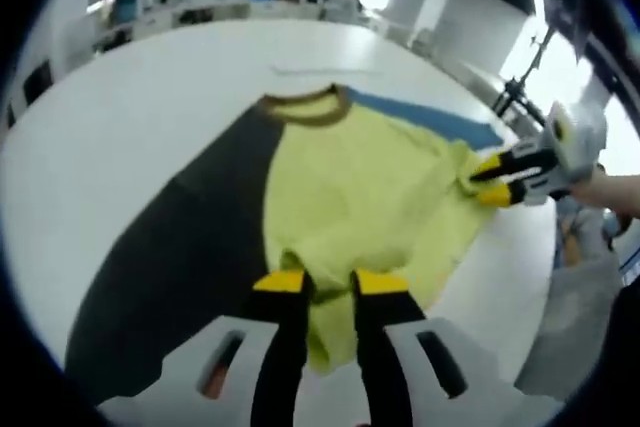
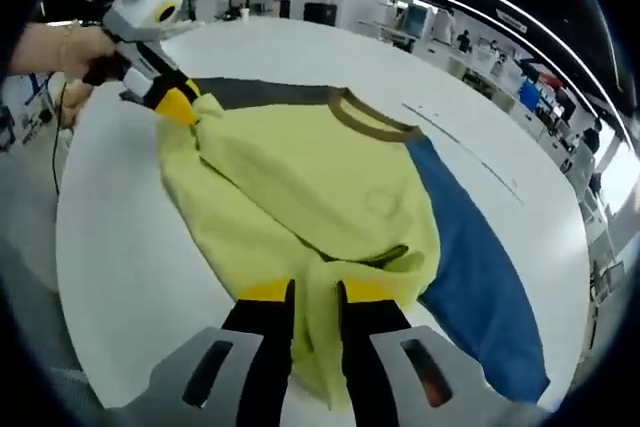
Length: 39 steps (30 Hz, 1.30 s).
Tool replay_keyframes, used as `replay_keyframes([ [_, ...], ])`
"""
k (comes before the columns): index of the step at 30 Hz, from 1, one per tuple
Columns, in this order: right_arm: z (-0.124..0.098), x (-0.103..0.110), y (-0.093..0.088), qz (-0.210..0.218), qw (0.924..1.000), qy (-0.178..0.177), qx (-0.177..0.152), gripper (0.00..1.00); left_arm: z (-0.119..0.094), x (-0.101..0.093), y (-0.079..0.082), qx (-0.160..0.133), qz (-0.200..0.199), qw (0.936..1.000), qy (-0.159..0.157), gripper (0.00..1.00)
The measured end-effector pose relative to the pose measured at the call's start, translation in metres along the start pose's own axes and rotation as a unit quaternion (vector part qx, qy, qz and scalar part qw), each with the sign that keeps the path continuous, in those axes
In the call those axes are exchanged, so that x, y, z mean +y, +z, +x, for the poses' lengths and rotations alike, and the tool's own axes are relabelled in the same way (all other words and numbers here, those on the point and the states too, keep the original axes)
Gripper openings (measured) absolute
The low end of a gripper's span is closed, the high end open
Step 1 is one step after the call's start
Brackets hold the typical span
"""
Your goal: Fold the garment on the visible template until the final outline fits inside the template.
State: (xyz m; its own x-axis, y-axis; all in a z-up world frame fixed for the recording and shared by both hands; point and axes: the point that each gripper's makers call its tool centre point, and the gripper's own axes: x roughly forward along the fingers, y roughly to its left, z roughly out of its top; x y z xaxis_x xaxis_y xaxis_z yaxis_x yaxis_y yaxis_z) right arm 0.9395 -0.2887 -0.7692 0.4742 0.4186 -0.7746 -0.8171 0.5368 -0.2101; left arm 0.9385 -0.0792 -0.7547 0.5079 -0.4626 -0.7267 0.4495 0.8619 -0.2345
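My garment (image 1: 350, 197) is pale yellow-green, with an olive-brown ribbed collar (image 1: 305, 107) at twelve o'clock. One sleeve (image 1: 170, 247) is charcoal black, at nine o'clock in my left gripper view; the other sleeve (image 2: 470, 267) is blue, at four o'clock in my right gripper view. My grippers (image 1: 330, 287) (image 2: 315, 297) are black with yellow tips. The table (image 1: 130, 107) is white.

I can read no writing anywhere. My yellow garment (image 2: 310, 187) carries a faint round mark on its chest, too blurred to make out as letters. The white bench (image 2: 120, 267) bears no label that I can see, and the things far back in the hall are too small and smeared to give any word or number.
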Motion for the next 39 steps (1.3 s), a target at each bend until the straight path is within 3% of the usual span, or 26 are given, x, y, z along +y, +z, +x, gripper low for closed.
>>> replay_keyframes([
  [8,0.005,-0.001,-0.007,-0.033,0.9993,-0.011,0.011,0.09,0.002,0.003,-0.001,0.006,-0.004,1.0,0.003,0.04],
  [9,0.005,-0.002,-0.007,-0.033,0.9993,-0.013,0.01,0.04,0.002,0.002,-0.002,0.006,-0.005,1.0,0.003,0.03],
  [15,-0.004,-0.012,-0.003,-0.009,0.9998,-0.014,-0.014,0.04,-0.005,0.003,0.006,0.001,-0.028,0.9996,0.002,0.01],
  [26,-0.047,-0.066,0.002,0.044,0.9942,-0.08,-0.058,0.03,-0.03,0.002,0.031,-0.021,-0.045,0.9987,0.008,0.0],
  [33,-0.054,-0.101,-0.012,0.061,0.9917,-0.102,-0.05,0.03,-0.026,0.012,0.039,-0.024,-0.067,0.9973,0.016,0.0],
  [39,-0.054,-0.112,-0.021,0.071,0.9908,-0.108,-0.042,0.03,-0.023,0.019,0.036,-0.02,-0.08,0.9963,0.022,0.0],
])
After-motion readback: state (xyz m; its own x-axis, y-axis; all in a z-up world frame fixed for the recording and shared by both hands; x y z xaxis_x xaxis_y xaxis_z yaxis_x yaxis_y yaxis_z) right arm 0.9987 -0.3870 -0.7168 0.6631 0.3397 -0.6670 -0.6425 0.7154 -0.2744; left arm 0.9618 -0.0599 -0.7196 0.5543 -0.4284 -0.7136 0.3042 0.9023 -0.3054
